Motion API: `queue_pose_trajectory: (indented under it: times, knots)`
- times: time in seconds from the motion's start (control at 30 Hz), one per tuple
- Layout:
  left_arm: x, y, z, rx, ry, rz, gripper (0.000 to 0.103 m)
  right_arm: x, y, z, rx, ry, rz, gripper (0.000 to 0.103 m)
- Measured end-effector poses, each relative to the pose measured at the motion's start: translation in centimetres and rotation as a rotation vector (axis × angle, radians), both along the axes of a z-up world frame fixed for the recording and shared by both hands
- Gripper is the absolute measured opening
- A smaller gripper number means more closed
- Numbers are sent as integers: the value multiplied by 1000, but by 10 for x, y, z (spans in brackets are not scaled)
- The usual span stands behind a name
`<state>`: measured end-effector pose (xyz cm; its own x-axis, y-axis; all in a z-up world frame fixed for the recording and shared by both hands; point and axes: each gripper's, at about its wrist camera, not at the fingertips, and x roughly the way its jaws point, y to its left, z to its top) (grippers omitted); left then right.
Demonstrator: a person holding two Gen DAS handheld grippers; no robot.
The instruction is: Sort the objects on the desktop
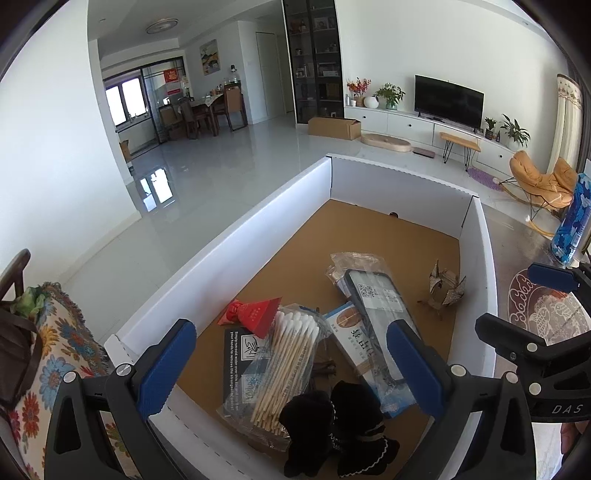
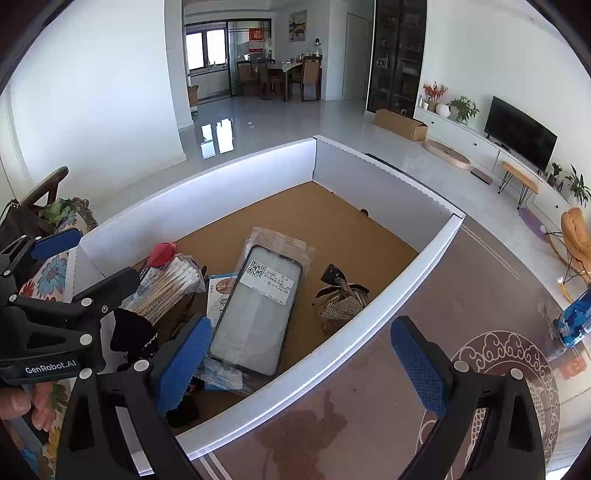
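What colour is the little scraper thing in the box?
Red scraper, clearest in the left wrist view.

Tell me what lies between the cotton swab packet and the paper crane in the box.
The bagged phone case lies between them, clearest in the right wrist view.

This is a home, in a big living room. A flat black TV point(image 1: 448, 98) stands on a long low white cabinet point(image 1: 410, 125) by the wall. Green plants in pots point(image 1: 389, 95) and a vase of red flowers point(image 1: 357, 88) sit on that cabinet. An orange rocking chair point(image 1: 541, 181) stands near the curtain point(image 1: 569, 114). Far back there is a dining table point(image 2: 286, 74) with wooden chairs point(image 2: 310, 79) around it, next to big windows point(image 2: 205, 50). A picture point(image 2: 297, 26) hangs on the wall. A tall dark shelf point(image 1: 314, 59) holds small things behind glass. The floor point(image 1: 207, 177) is shiny and pale. A brown cardboard box point(image 1: 334, 127) lies on it.
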<state>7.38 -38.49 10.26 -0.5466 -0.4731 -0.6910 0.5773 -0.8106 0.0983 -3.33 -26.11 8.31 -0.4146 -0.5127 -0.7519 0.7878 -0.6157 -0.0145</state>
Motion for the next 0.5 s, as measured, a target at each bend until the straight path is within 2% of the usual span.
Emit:
queue_pose_trajectory:
  times: [0.23, 0.33, 0.43, 0.5]
  knots:
    - [5, -6, 4, 33, 17, 57, 103, -1, -1, -1, 4, -8, -2, 98]
    - [10, -16, 5, 114, 60, 66, 103, -1, -2, -1, 6, -6, -3, 98]
    - [20, -18, 9, 118, 121, 108, 103, -1, -4, -1, 3, -9, -6, 98]
    - [20, -19, 9, 133, 127, 104, 103, 0, -5, 0, -2, -11, -5, 98]
